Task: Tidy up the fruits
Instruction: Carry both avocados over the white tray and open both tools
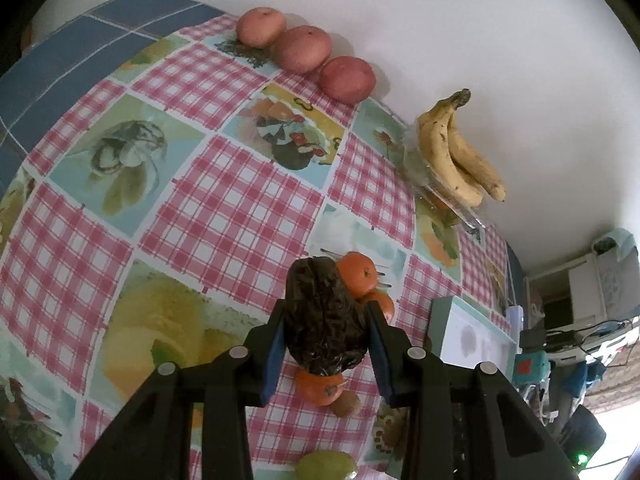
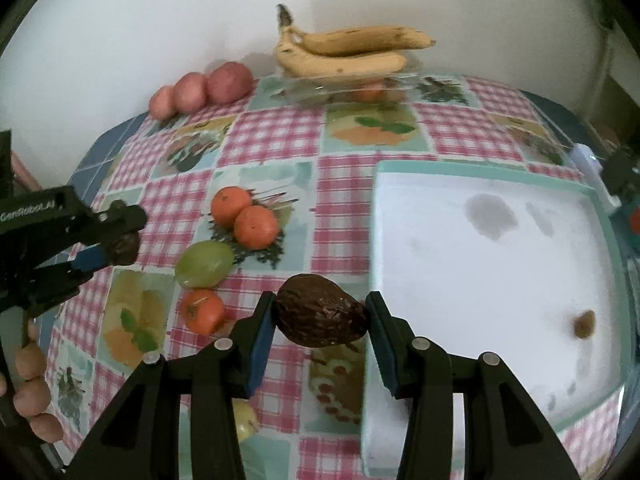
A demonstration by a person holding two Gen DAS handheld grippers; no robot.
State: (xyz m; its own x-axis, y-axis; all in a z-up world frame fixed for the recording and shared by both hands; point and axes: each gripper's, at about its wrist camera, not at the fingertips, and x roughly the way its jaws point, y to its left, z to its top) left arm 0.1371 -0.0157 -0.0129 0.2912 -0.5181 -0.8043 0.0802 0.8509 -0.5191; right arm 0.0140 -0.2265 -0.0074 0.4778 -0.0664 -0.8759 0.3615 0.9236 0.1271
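Each gripper, left and right, clamps a dark avocado, probably bound for the tray at three o'clock

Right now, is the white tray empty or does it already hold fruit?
Empty of fruit: the tray shows only bare white floor with grey smudges and one small brown spot. The bananas sit elsewhere, at the wall.
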